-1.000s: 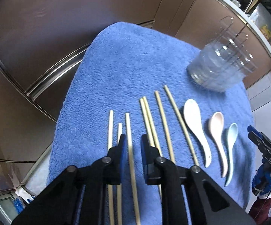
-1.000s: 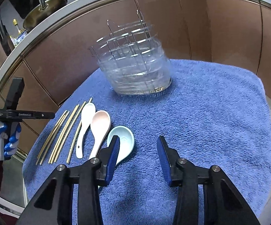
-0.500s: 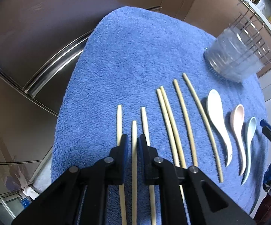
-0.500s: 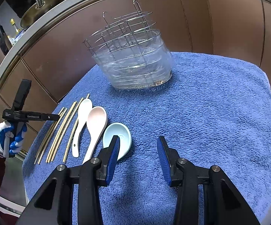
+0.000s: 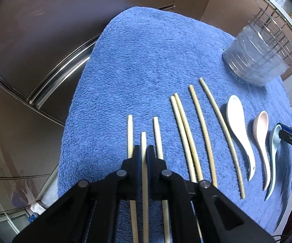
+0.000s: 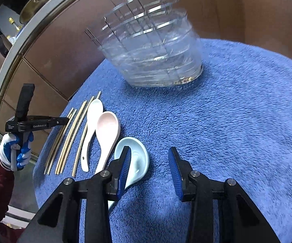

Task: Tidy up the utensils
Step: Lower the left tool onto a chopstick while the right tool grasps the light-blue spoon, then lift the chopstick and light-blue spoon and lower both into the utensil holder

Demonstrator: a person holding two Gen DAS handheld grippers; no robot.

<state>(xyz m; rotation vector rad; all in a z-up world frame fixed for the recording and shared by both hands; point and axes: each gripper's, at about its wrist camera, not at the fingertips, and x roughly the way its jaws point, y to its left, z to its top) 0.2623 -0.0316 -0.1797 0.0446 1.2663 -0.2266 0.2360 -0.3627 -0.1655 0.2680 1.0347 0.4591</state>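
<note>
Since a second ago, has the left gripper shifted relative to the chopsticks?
Yes. The left gripper slid left across the row of chopsticks, from straddling the third chopstick to shut on the second chopstick.

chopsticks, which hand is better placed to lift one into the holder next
Left. Its tool is already shut on the middle chopstick of three. The right tool is closing with nothing between its pads, beside the blue spoon.

blue towel (image 5: 146, 60), pale chopsticks (image 5: 198, 127), pink spoon (image 6: 107, 129)
</note>
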